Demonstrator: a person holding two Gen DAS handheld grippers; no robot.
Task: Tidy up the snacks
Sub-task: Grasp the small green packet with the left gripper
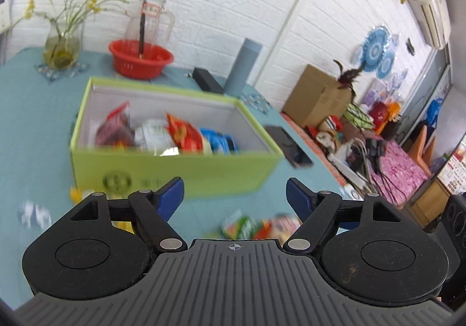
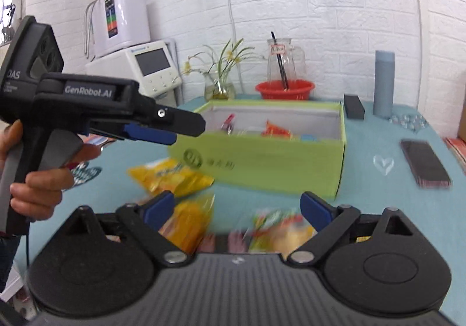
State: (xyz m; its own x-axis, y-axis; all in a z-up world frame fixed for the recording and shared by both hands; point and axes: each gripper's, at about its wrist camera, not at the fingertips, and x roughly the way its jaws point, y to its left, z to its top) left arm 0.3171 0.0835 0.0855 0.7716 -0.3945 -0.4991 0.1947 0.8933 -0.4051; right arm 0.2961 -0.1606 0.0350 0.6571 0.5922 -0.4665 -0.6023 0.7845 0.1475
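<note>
A lime-green open box [image 1: 174,171] [image 2: 262,164] stands on the teal table and holds several snack packets: a red one [image 1: 115,125], a white one [image 1: 153,133], an orange-red one [image 1: 183,133] and a blue one [image 1: 220,142]. My left gripper [image 1: 234,193] is open and empty just in front of the box. A hand holds it at the left of the right wrist view [image 2: 174,128]. My right gripper [image 2: 237,205] is open, with nothing pressed between its blue pads. Loose packets lie below it: yellow [image 2: 171,176], orange-yellow [image 2: 189,221], and a blurred green-and-red one [image 2: 276,230] [image 1: 256,225].
Behind the box stand a red basin [image 1: 141,59], a glass jug [image 1: 151,20], a flower vase [image 1: 61,46], a grey cylinder [image 1: 243,66] and a small black box [image 1: 208,79]. A dark phone [image 2: 425,164] lies right of the box. White appliances [image 2: 131,43] stand at the left.
</note>
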